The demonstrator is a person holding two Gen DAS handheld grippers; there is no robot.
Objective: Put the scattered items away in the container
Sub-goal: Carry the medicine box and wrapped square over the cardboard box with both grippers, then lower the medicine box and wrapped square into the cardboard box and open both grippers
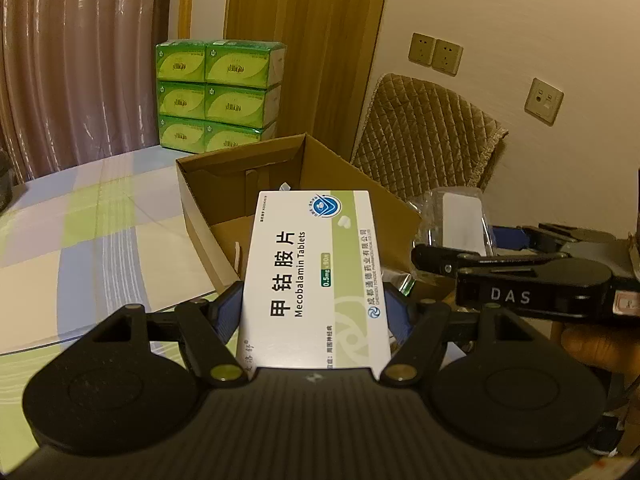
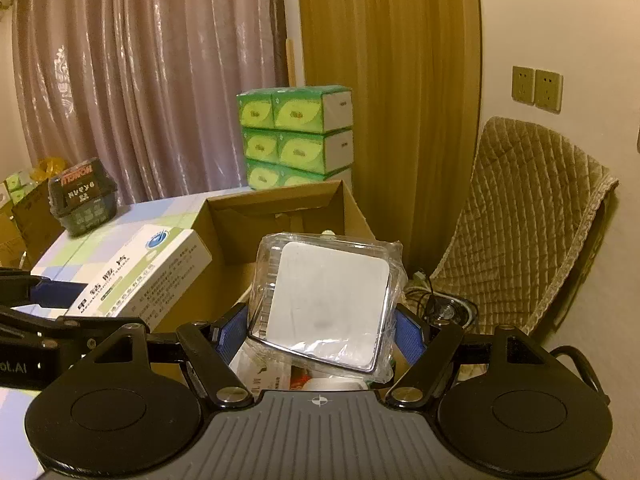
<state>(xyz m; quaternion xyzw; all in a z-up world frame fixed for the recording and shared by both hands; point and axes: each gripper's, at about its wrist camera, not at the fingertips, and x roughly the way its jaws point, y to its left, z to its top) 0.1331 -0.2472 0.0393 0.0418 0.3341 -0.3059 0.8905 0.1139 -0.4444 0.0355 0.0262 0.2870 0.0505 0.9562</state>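
Our left claw (image 1: 316, 312) is clamped on the tablet box (image 1: 316, 280) and our right claw (image 2: 320, 330) on a clear-wrapped white block (image 2: 326, 306), both held over the near rim of the carton (image 1: 200, 208), which opens toward 12 o'clock. We judge this the drop-in step: next each claw must move forward over the opening and let go without the two colliding. The carton floor is mostly hidden, and we cannot identify the block.

We see a white tablet box (image 1: 316, 276) w/ black lettering & a pale green band, beside a plain brown cardboard box (image 1: 280, 184). Behind that box: bright green tissue packs (image 1: 218, 94). Tablecloth (image 1: 80, 220) is checked in pale blue, green & cream. Chair cover (image 1: 428, 136) is quilted tan.
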